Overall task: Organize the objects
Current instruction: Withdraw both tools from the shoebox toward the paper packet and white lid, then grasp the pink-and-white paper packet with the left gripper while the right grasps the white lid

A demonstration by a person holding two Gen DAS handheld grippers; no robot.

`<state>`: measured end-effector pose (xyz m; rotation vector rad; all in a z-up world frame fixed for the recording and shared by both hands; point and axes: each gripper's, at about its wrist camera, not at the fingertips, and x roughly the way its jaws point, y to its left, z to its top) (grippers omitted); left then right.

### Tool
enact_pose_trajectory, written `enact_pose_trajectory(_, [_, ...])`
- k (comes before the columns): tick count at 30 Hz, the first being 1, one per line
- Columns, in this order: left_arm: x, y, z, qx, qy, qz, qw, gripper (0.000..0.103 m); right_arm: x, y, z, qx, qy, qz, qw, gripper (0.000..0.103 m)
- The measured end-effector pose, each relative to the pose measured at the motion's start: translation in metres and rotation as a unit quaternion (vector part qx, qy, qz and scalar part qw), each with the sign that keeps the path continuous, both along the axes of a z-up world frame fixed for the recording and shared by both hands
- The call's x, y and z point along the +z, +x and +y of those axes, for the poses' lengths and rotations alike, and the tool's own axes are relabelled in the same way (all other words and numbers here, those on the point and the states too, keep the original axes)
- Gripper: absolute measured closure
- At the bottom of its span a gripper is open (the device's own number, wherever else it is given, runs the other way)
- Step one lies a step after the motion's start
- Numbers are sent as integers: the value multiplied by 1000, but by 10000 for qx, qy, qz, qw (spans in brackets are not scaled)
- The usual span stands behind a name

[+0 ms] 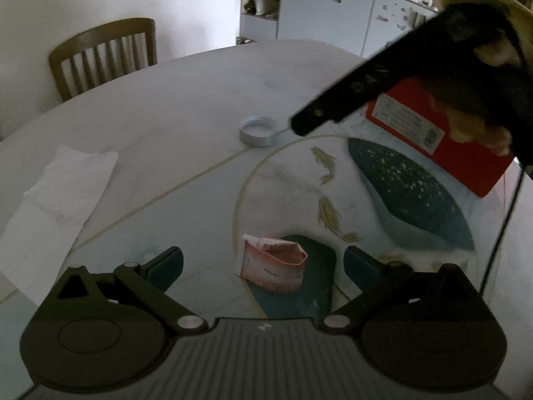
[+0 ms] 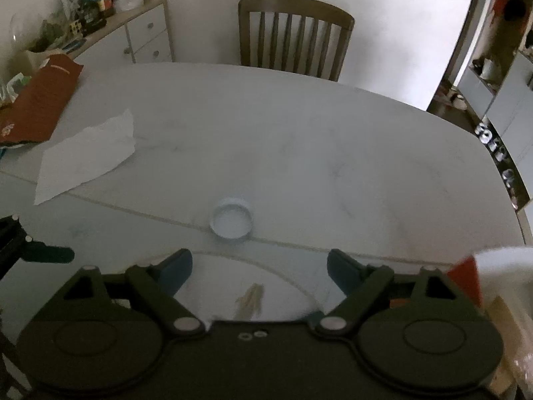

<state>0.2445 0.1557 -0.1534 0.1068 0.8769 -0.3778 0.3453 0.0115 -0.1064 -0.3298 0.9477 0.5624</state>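
The left gripper (image 1: 263, 265) hung with its jaws spread wide and nothing pressed between them; its blue-padded fingertips (image 1: 168, 265) stood to either side of a folded pink paper slip (image 1: 273, 263), which lay flat on the table (image 1: 186, 106), partly over a dark green patch of the painted decoration. The pads were clear of the slip.

The right gripper (image 2: 260, 268) was likewise released, jaws apart and empty, over bare tabletop with a small painted fish just under it. In the left wrist view the same gripper showed as a dark finger reaching in from the upper right, held by a hand (image 1: 476, 126), its tip just beside a white round lid (image 1: 257, 130).

That lid lay open side up near the middle of the table, on the thin gold line that crosses the surface; from the right wrist camera it (image 2: 231, 221) sat just beyond the open jaws and between their lines.

A red box (image 1: 443, 146) with a printed label stood toward the right edge of the table, partly hidden behind the hand. A crumpled white paper sheet (image 2: 88, 155) lay near the left edge. A brown paper bag (image 2: 40, 100) rested at the far left corner.

A wooden chair (image 2: 294, 35) stood at the far edge, against a white wall.
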Motion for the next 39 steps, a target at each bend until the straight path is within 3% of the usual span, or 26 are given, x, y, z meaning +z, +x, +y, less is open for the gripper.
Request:
enact_pose_trajectory(11, [-6, 2, -2, -85, 96, -185, 9997, 2, -24, 18, 31, 273, -184, 59, 9994, 25])
enact_pose_trajectory(16, [-6, 1, -6, -195, 105, -207, 9995, 22, -29, 23, 34, 266, -150, 140, 9994, 29])
enact_pose_trajectory(20, [-6, 1, -7, -237, 233, -307, 9990, 30, -32, 24, 35, 327, -177, 170, 9992, 34])
enact_pose_trajectory(25, [-4, 0, -6, -264, 227, -358, 9987, 61, -33, 26, 35, 265, -72, 214, 9994, 36])
enact_pose_trajectory(29, [-3, -5, -5, -234, 210, -400, 9987, 62, -34, 24, 32, 167, 55, 203, 9996, 43])
enact_pose_trajectory(32, [-3, -7, -5, -185, 212, -393, 9988, 62, -32, 22, 32, 163, 75, 165, 9997, 65])
enact_pose_trajectory(39, [-1, -11, -5, 0, 109, -325, 9994, 63, -27, 9, 23, 21, 113, 212, 9997, 66])
